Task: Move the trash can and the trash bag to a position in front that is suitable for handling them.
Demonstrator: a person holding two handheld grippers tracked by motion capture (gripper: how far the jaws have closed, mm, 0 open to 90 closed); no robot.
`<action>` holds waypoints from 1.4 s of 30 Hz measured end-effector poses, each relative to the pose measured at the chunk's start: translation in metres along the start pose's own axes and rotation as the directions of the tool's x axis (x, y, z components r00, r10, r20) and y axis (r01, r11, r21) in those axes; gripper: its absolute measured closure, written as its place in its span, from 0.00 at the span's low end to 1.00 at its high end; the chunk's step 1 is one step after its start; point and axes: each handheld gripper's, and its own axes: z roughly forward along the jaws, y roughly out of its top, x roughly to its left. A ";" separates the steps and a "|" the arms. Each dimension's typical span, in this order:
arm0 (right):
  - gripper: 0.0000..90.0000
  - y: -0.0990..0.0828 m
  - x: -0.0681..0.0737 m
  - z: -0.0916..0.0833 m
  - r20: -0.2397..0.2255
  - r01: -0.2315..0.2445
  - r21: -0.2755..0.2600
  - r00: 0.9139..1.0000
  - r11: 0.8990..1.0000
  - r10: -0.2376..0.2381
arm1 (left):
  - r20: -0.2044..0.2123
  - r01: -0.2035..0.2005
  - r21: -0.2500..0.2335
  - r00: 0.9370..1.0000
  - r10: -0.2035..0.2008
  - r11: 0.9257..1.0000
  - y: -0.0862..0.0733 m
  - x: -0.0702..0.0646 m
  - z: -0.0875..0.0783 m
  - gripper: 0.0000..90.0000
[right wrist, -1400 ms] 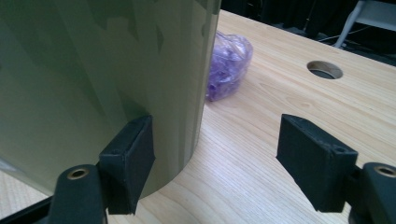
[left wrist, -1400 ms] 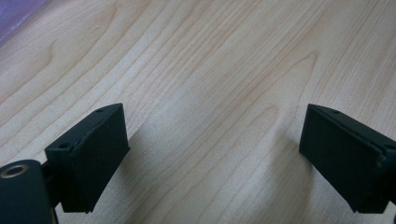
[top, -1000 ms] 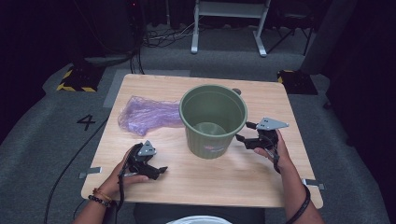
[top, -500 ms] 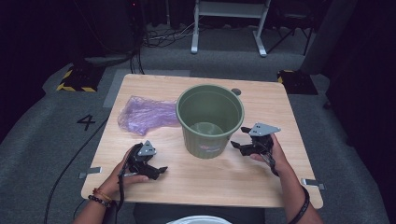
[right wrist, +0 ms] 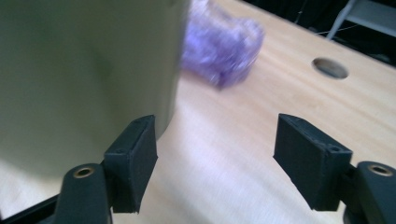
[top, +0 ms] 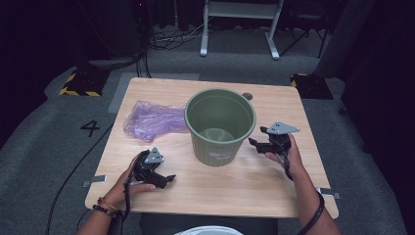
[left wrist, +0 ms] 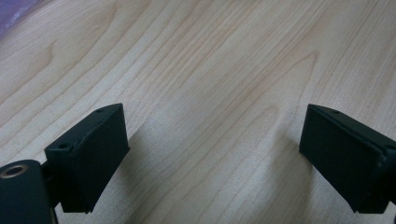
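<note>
A green plastic bucket [top: 218,147] stands upright in the middle of the wooden table [top: 244,191]. Left of it lies a crumpled purple plastic bag [top: 151,120]. My right gripper [top: 258,137] hovers just right of the bucket, jaws pointing at its wall. In the right gripper view that gripper [right wrist: 217,158] is open with nothing between its jaws, which have just been closing a little. The bucket's wall [right wrist: 84,70] is close beside one jaw and the bag [right wrist: 219,44] lies beyond. My left gripper [top: 164,180] rests at the front left, open over bare wood [left wrist: 215,158].
A round cable hole [top: 247,96] is in the table's far side, behind the bucket, and it appears in the right gripper view [right wrist: 330,68]. Metal brackets [top: 95,181] stick out at the table's front corners. A white rim [top: 210,230] lies below the front edge.
My right gripper has shifted slightly beside the bucket. The left gripper, the bucket and the bag have stayed where they were.
</note>
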 end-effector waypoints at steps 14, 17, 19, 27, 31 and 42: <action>0.31 0.032 0.019 0.021 -0.074 0.077 -0.048 0.994 0.996 -0.081 | 0.000 0.000 0.001 1.000 0.000 1.000 0.000 0.000 0.000 0.08; 0.31 0.033 0.024 0.023 -0.094 0.089 -0.053 0.991 0.995 -0.093 | 0.000 0.000 0.001 1.000 0.000 1.000 0.000 0.000 0.000 0.08; 0.29 0.033 0.028 0.024 -0.118 0.108 -0.053 0.986 0.993 -0.114 | 0.000 0.000 0.001 1.000 0.000 1.000 0.000 0.000 0.000 0.08; 0.32 0.022 0.010 0.047 -0.058 0.082 0.039 0.995 0.996 -0.079 | 0.000 0.000 0.000 1.000 0.000 1.000 0.000 0.000 0.000 0.08; 0.32 0.023 0.003 0.059 -0.045 0.072 0.058 0.997 0.996 -0.070 | 0.000 0.000 0.000 1.000 0.000 1.000 0.000 0.000 0.000 0.08; 0.40 0.030 -0.014 0.109 -0.025 -0.015 0.052 1.000 0.999 0.016 | -0.002 -0.002 0.002 1.000 0.002 1.000 0.000 0.000 0.000 0.09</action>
